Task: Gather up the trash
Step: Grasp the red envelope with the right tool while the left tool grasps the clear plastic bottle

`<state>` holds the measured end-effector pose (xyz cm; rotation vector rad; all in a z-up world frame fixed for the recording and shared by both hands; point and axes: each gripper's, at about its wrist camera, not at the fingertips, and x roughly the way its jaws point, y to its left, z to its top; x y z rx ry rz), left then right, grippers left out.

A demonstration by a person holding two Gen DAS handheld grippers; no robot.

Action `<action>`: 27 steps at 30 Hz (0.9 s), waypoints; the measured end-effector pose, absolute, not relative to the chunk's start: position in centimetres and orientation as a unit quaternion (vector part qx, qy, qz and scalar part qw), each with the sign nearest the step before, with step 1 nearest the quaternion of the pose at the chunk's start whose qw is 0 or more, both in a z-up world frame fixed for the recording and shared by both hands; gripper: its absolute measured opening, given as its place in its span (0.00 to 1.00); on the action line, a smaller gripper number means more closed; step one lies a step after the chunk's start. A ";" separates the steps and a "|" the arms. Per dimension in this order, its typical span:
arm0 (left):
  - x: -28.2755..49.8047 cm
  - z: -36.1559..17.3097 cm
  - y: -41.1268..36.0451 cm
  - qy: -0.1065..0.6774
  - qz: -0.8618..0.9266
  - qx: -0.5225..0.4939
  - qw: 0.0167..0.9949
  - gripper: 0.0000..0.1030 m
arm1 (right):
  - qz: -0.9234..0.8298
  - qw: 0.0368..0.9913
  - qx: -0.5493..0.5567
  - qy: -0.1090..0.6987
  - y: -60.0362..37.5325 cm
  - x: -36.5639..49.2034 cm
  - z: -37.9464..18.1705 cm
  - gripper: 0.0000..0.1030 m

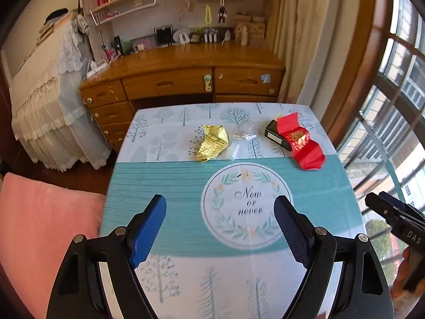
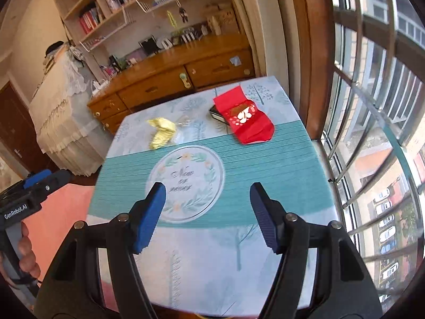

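So the trash is all sitting on the far half of the small table with the teal and white tree-print cloth (image 1: 170, 178); there's a crumpled yellow paper with dark dots (image 1: 211, 146), a scrunched clear plastic wrapper (image 1: 243, 135) just right of it and touching or nearly so, and further right a creased red paper envelope with gold print (image 1: 301, 141) draped over a small black box (image 1: 275, 136); the envelope's near end hangs onto the teal stripe.

Left gripper (image 1: 220, 228) with blue pads hovers over the near part of the table, jaws spread wide, nothing between them but the round "Now or never" print (image 1: 247, 202); right gripper (image 2: 207, 215) is the same story, jaws wide apart and empty, above the near edge of that print; neither is anywhere close to the trash.

A hand (image 2: 26, 255) shows at the left edge of the right view, wrapped round the left gripper's handle; behind the table is a wooden desk with drawers (image 1: 183, 79), and a barred window (image 2: 372, 106) on the right.
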<state>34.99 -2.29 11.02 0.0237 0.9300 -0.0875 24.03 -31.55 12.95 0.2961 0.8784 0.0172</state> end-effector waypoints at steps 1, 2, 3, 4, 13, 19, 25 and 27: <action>36.9 10.1 -3.0 0.457 -0.040 0.008 0.888 0.83 | 0.007 0.891 0.147 0.430 -32.7 25.9 12.1 0.61; 38.8 9.1 -3.7 0.467 -0.037 0.003 0.883 0.83 | 0.009 0.887 0.153 0.436 -34.1 28.0 11.2 0.61; 40.6 8.1 -4.3 0.476 -0.036 -0.002 0.879 0.82 | 0.013 0.882 0.158 0.443 -35.7 30.2 10.2 0.61; 42.0 7.2 -4.9 0.483 -0.036 -0.005 0.875 0.82 | 0.014 0.878 0.161 0.450 -37.0 32.5 9.2 0.61; 50.3 1.3 -7.7 0.525 -0.017 -0.003 0.851 0.80 | 0.036 0.850 0.158 0.501 -43.0 48.7 0.1 0.61; 52.6 0.2 -7.6 0.533 -0.004 -0.009 0.846 0.80 | 0.077 0.830 0.148 0.532 -43.6 53.9 -4.6 0.59; 53.6 0.5 -8.3 0.531 -0.008 -0.004 0.847 0.80 | 0.130 0.811 0.148 0.551 -42.4 56.0 -7.7 0.43; 54.0 0.4 -8.7 0.533 -0.011 -0.003 0.846 0.80 | 0.147 0.808 0.146 0.551 -42.1 56.4 -8.3 0.29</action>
